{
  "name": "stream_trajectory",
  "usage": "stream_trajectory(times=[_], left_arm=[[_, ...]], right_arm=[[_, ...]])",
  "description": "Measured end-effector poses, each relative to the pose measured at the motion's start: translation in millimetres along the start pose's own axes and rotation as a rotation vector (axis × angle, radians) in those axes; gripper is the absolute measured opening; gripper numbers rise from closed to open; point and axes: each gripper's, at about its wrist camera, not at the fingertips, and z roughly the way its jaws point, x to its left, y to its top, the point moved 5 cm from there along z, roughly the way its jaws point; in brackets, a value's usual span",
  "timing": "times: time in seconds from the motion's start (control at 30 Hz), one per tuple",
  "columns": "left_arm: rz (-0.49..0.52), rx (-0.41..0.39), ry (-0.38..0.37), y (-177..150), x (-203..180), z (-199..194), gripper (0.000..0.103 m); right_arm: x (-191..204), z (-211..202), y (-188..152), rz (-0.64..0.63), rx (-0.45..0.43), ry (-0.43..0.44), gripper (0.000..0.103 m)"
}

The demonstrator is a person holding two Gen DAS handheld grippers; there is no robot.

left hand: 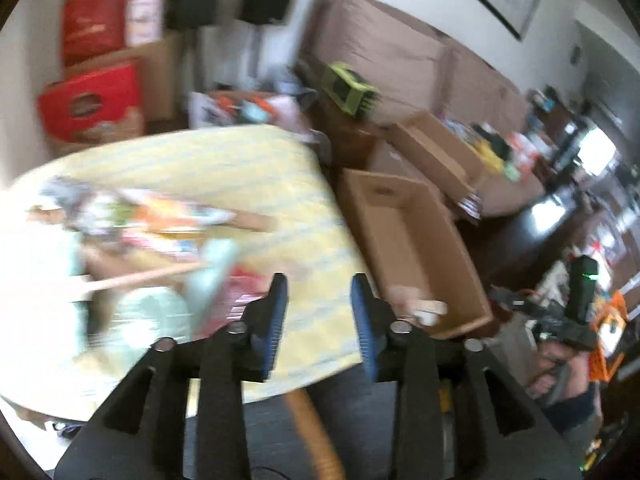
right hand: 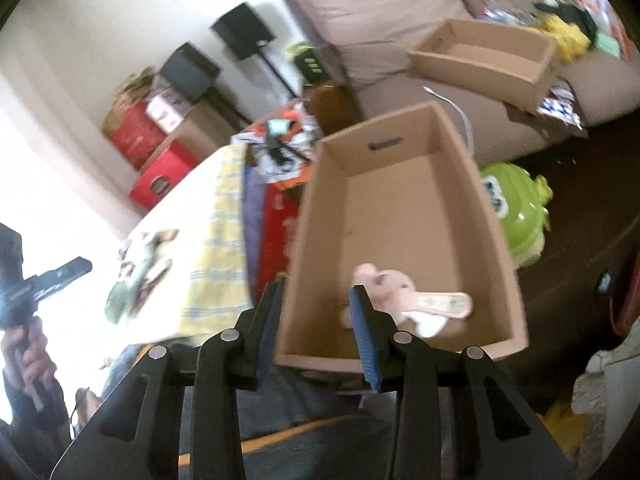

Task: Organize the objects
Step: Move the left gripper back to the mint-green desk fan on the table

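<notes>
From my left gripper point(left hand: 319, 320) I see its blue pads standing apart with nothing between them, so it is released. On the far left, red boxes point(left hand: 94, 100) are stacked against the wall. Below them the bench point(left hand: 248, 168), under a yellow checked cloth, carries a blurred heap of things point(left hand: 152, 240) that I cannot tell apart. Just right of the bench sits an open cardboard box point(left hand: 408, 240), and the pink soft toy point(left hand: 416, 304) lies at its near end. Further right a second cardboard box point(left hand: 436, 148) rests on the brown sofa point(left hand: 384, 56). At the far right edge a hand point(left hand: 556, 364) holds the other handle.

My right gripper point(right hand: 316, 320) hangs over the near left corner of the open box point(right hand: 400, 208); its pads are also apart, gripping nothing. The pink toy point(right hand: 384, 284) lies on the box floor just right of the right pad, with a flat pink tag point(right hand: 440, 304) and something white beside it. A green toy point(right hand: 516, 216) sits on the dark floor to the right of the box.
</notes>
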Motion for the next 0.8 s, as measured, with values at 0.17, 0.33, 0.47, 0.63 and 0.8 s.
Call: stream_trajectory(times=[0.17, 0.33, 0.47, 0.63, 0.8], left_arm=[[-0.118, -0.024, 0.020, -16.3, 80.7, -27.2, 0.073], [-0.102, -0.007, 0.054, -47.6, 119.5, -28.2, 0.094], [0.074, 0.025, 0.041, -65.6, 106.3, -17.5, 0.094], [0.305, -0.019, 0.181, -77.1, 88.7, -2.6, 0.094], [0.584, -0.073, 0.357, -91.2, 83.1, 23.6, 0.094]], right_arm=[[73.3, 11.7, 14.4, -0.094, 0.025, 0.061, 0.039], [143.2, 32.3, 15.4, -0.214, 0.063, 0.097, 0.053], [189.5, 53.6, 4.3, -0.290, 0.124, 0.109, 0.057], [232.8, 73.6, -13.4, -0.373, 0.177, 0.145, 0.057], [246.9, 86.2, -18.8, -0.385, 0.208, 0.147, 0.061]])
